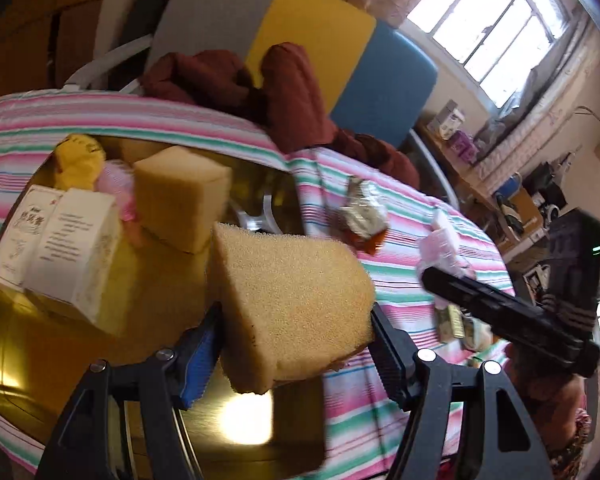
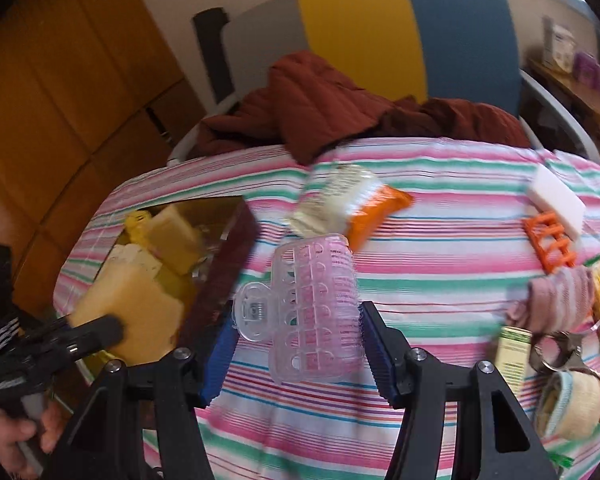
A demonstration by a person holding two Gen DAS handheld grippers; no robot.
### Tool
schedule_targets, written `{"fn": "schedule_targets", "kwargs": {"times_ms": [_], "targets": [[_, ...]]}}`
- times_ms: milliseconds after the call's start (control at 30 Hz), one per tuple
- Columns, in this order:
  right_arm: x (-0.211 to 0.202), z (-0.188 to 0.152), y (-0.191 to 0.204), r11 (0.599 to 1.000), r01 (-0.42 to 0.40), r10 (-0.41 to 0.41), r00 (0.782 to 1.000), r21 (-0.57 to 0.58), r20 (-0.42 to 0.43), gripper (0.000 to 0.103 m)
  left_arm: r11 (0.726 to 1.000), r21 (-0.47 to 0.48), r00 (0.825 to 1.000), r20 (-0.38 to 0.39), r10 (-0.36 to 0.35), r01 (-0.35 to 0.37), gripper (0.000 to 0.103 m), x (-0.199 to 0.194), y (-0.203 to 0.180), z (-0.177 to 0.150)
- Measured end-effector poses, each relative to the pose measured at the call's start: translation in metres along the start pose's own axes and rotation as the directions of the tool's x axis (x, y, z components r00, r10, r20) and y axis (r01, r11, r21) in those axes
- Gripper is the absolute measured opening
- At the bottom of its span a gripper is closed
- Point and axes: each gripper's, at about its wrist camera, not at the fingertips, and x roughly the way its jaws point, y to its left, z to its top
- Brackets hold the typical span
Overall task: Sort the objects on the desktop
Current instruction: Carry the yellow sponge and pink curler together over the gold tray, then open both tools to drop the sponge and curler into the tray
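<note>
My left gripper is shut on a tan sponge, held above the near right corner of a gold tray. The tray holds a second sponge, a white printed box and a yellow toy. My right gripper is shut on a clear pink hair claw clip above the striped tablecloth. The right wrist view shows the held sponge at the left by the tray's dark wall. The left wrist view shows the right gripper's body at the right with the pink clip.
On the cloth lie a white and orange packet, a white block, an orange clip, a pink cloth and several small items at the right edge. A chair with a maroon jacket stands behind the table.
</note>
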Motion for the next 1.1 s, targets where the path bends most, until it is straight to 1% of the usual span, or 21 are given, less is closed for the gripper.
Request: {"fn": "schedule_targets", "kwargs": {"times_ms": [67, 167, 267, 367, 433, 500, 567, 600, 667, 700, 767, 833, 933, 967, 1100], "targets": [[0.010, 0.009, 0.021, 0.999, -0.027, 0.027, 1.000, -0.033, -0.004, 0.060, 0.999, -0.016, 0.999, -0.010, 0.032, -0.032, 0.070, 0.006, 0.017, 0.001], [0.030, 0.027, 0.050, 0.993, -0.034, 0.031, 0.999, -0.114, -0.027, 0.060, 0.997, -0.027, 0.997, -0.031, 0.068, -0.068, 0.070, 0.016, 0.036, 0.002], [0.053, 0.045, 0.070, 0.985, -0.031, 0.023, 0.999, -0.168, -0.049, 0.060, 0.995, 0.010, 0.994, -0.046, 0.103, -0.103, 0.071, 0.028, 0.041, 0.008], [0.076, 0.060, 0.085, 0.975, -0.021, 0.007, 0.998, -0.220, -0.063, 0.060, 0.989, 0.051, 0.988, -0.058, 0.140, -0.137, 0.075, 0.038, 0.043, 0.013], [0.090, 0.067, 0.093, 0.967, -0.011, -0.008, 0.997, -0.254, -0.072, 0.060, 0.985, 0.054, 0.984, -0.060, 0.170, -0.167, 0.078, 0.041, 0.045, 0.016], [0.105, 0.072, 0.098, 0.962, -0.006, -0.017, 0.996, -0.271, -0.084, 0.061, 0.987, 0.043, 0.985, -0.070, 0.159, -0.156, 0.079, 0.041, 0.048, 0.018], [0.118, 0.075, 0.099, 0.965, -0.013, -0.015, 0.994, -0.262, -0.104, 0.063, 0.988, 0.037, 0.986, -0.077, 0.149, -0.147, 0.080, 0.039, 0.051, 0.017], [0.121, 0.077, 0.098, 0.968, -0.014, -0.014, 0.994, -0.250, -0.113, 0.066, 0.988, 0.038, 0.985, -0.081, 0.150, -0.148, 0.080, 0.038, 0.051, 0.017], [0.121, 0.077, 0.094, 0.974, -0.019, -0.006, 0.994, -0.225, -0.110, 0.071, 0.988, 0.035, 0.985, -0.079, 0.152, -0.149, 0.081, 0.032, 0.053, 0.014], [0.118, 0.076, 0.092, 0.976, -0.022, 0.000, 0.995, -0.216, -0.101, 0.072, 0.989, 0.035, 0.987, -0.070, 0.147, -0.145, 0.081, 0.029, 0.053, 0.013], [0.109, 0.071, 0.089, 0.979, -0.016, -0.001, 0.997, -0.202, -0.083, 0.072, 0.990, 0.033, 0.989, -0.051, 0.135, -0.134, 0.082, 0.024, 0.053, 0.012], [0.099, 0.066, 0.083, 0.986, -0.008, -0.002, 0.998, -0.169, -0.060, 0.072, 0.992, 0.036, 0.991, -0.048, 0.122, -0.120, 0.082, 0.026, 0.054, 0.015], [0.088, 0.058, 0.077, 0.993, -0.035, 0.029, 0.998, -0.109, -0.058, 0.068, 0.987, 0.051, 0.983, -0.088, 0.158, -0.154, 0.082, 0.042, 0.058, 0.021], [0.084, 0.054, 0.074, 0.995, -0.045, 0.041, 0.998, -0.089, -0.054, 0.067, 0.987, 0.050, 0.983, -0.091, 0.156, -0.152, 0.082, 0.043, 0.058, 0.022], [0.071, 0.039, 0.076, 0.995, -0.066, 0.062, 0.997, -0.081, -0.049, 0.067, 0.985, 0.060, 0.986, -0.041, 0.161, -0.159, 0.083, 0.030, 0.053, 0.027]]}}
